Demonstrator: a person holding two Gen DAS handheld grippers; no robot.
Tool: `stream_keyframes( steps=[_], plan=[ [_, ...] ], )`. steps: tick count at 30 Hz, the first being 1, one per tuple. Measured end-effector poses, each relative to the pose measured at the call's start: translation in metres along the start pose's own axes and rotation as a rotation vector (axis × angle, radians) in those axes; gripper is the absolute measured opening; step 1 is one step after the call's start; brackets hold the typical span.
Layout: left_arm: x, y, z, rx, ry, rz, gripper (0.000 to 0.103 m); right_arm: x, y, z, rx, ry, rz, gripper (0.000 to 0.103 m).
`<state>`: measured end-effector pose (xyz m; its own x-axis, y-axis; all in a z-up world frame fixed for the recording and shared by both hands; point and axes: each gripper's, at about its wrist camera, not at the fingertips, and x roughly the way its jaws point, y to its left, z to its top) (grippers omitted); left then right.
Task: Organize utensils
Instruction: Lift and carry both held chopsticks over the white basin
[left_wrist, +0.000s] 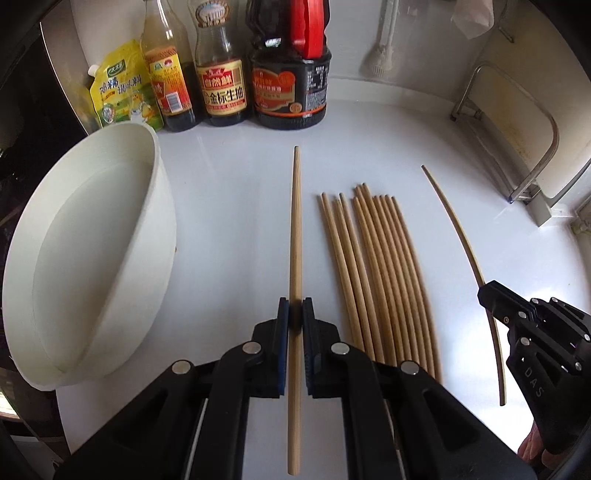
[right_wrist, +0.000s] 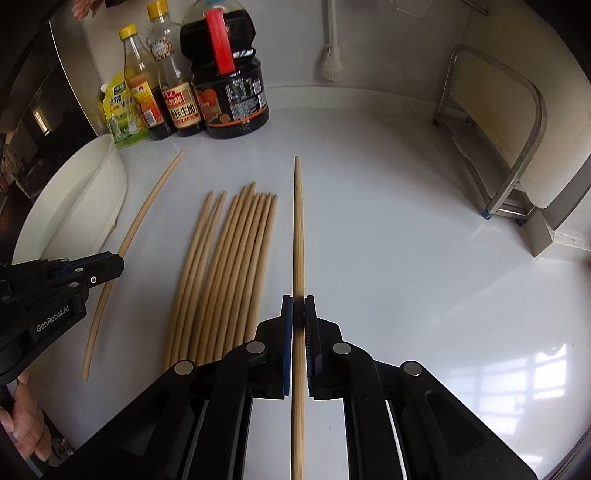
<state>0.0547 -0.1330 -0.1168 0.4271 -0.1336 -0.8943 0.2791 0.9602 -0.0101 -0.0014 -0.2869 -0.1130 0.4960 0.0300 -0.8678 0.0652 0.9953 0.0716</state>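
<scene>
While both grippers carry one chopstick each, the rest of the set lies on the white counter (left_wrist: 229, 206). Left gripper (left_wrist: 295, 314) is clamped on a chopstick (left_wrist: 295, 221) near mid-length, tip pointing away toward the bottles; right gripper (right_wrist: 298, 310) pinches its own chopstick (right_wrist: 298, 229) the same way. Mid-shaft grip probably keeps each stick balanced and parallel to the fingers, easy to drop tip-first into a holder.

Loose bundle of chopsticks (left_wrist: 373, 273) sits between the two grippers, roughly aligned, flat on the counter. White container (left_wrist: 92, 251) stands just left of the left gripper, mouth tilted into view, looks empty: likely destination.

Surroundings: sauce bottles (left_wrist: 221, 81) and a yellow pouch (left_wrist: 122, 88) along the back wall, metal rack (right_wrist: 495, 147) far right. Nothing blocks the left path to the container; the right one must cross over the bundle.
</scene>
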Motion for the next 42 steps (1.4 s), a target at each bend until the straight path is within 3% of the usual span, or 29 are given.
stream_keyframes(
  steps=[5, 9, 15, 23, 31, 42],
  plan=[
    [-0.046, 0.026, 0.019, 0.005, -0.094, -0.040, 0.008, -0.032, 0.024, 0.024, 0.029, -0.049, 0.045, 0.006],
    [-0.069, 0.062, 0.026, 0.008, -0.141, -0.019, 0.008, -0.044, 0.071, 0.045, -0.005, -0.087, 0.086, 0.006],
    [-0.073, 0.148, 0.028, -0.053, -0.135, 0.053, 0.008, -0.027, 0.162, 0.081, -0.075, -0.090, 0.206, 0.006],
    [-0.041, 0.239, 0.025, -0.111, -0.062, 0.101, 0.008, 0.027, 0.258, 0.106, -0.129, 0.013, 0.276, 0.006],
    [-0.001, 0.267, 0.022, -0.104, 0.010, 0.073, 0.008, 0.072, 0.292, 0.108, -0.122, 0.113, 0.257, 0.006],
    [0.029, 0.278, 0.023, -0.129, 0.075, 0.043, 0.009, 0.104, 0.296, 0.107, -0.107, 0.170, 0.215, 0.007]
  ],
)
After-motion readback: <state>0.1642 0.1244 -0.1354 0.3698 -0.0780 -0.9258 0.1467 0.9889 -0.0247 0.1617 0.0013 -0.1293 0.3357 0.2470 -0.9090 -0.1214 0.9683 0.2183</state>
